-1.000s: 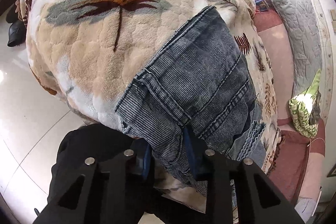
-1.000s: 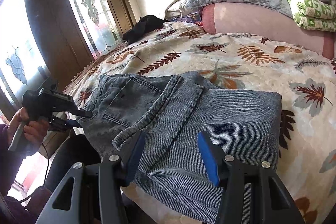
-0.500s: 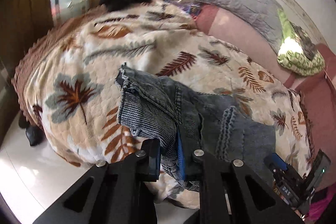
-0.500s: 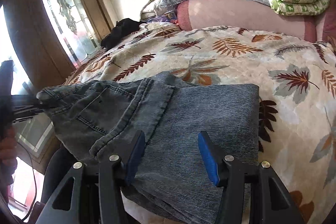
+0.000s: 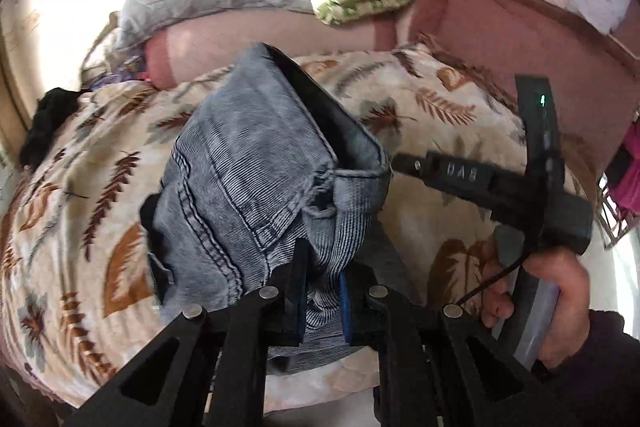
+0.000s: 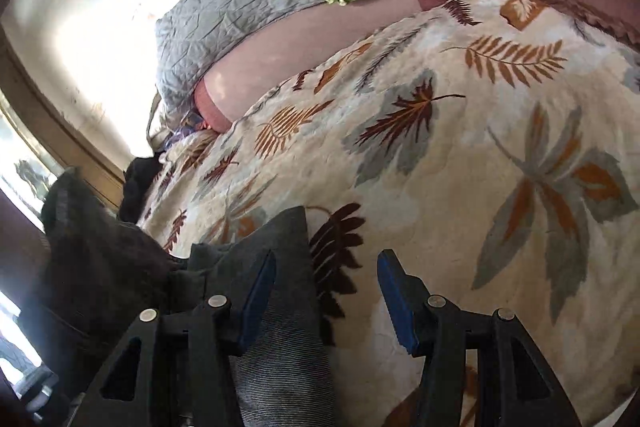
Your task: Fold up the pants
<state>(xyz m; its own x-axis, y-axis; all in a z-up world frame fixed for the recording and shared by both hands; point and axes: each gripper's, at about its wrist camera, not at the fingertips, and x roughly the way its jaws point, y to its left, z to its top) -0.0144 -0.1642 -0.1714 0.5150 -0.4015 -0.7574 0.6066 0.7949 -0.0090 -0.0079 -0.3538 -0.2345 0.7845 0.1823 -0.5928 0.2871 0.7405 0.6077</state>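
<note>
While the left gripper (image 5: 323, 291) pinches the jeans (image 5: 256, 179) above the bedspread (image 5: 448, 115), the right gripper (image 6: 326, 291) hangs open over it.

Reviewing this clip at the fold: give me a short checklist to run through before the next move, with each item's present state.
1. Left gripper clamped on the jeans: ok, denim is pinched between its fingers.
2. Right gripper free: ok, jaws apart, nothing pinched.
3. Lifted jeans clear of the right gripper: cannot tell, the waistband hangs right beside it.
4. Landing spot on the leaf blanket: ok, bare ahead.
5. Layers aligned: cannot tell, the lower layer is mostly hidden.
</note>
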